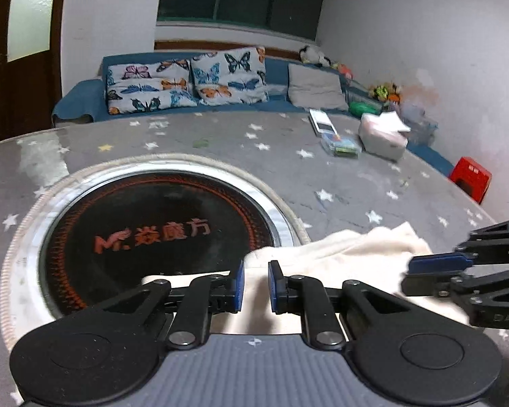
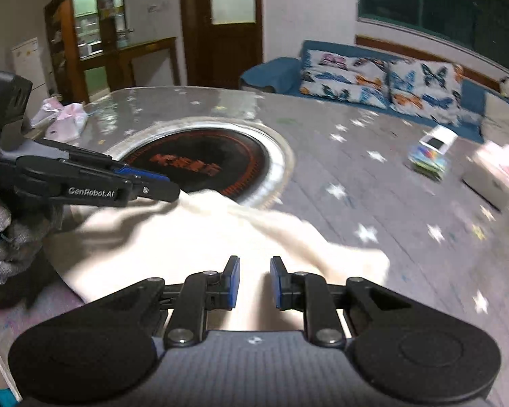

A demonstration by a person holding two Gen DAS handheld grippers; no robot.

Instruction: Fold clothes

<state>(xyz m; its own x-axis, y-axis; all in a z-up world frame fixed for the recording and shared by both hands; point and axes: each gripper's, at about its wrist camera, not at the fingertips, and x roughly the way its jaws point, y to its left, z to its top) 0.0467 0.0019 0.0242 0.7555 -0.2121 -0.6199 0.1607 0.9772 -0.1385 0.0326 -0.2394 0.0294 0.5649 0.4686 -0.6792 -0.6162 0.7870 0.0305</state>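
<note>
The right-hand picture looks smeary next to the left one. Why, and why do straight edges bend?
Right wrist view: motion blur smears the star-print tablecloth and tissue box. Left wrist view: sharper, with glare on the tablecloth. Both: the fisheye lens bows the table edge and walls.

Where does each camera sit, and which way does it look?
Left wrist: on the left gripper, looking forward and down over the cloth and cooktop to the sofa; the right gripper enters at its right.
Right wrist: on the right gripper, facing the same table; the left gripper and a gloved hand show at its left.
Shared: cloth, cooktop, sofa.
</note>
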